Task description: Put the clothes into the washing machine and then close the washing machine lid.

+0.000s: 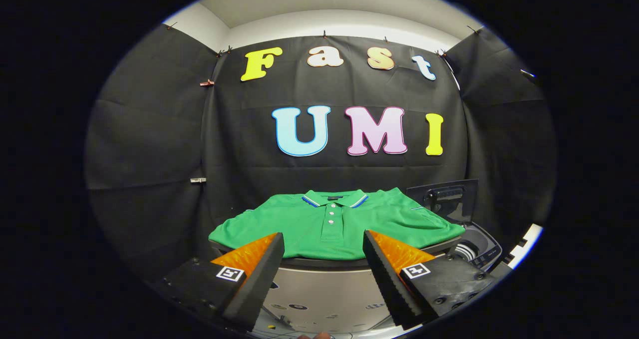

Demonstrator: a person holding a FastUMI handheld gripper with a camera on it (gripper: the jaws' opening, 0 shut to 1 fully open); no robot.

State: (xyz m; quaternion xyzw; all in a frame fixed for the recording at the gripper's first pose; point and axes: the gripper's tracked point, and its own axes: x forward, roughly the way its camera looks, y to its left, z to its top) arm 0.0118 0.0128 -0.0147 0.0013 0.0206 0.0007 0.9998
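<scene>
Shirt (329, 224), folded with collar toward the wall, lies flat on the washing machine (324, 289), its hem reaching the machine's front edge. Behind its right corner stands a dark raised panel (447, 199). The gripper (323, 244) is spread wide and holds nothing, fingers just short of the hem, open air between them.

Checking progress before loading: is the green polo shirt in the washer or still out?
Out: the green polo shirt lies folded atop the machine, beyond the open tool.
</scene>
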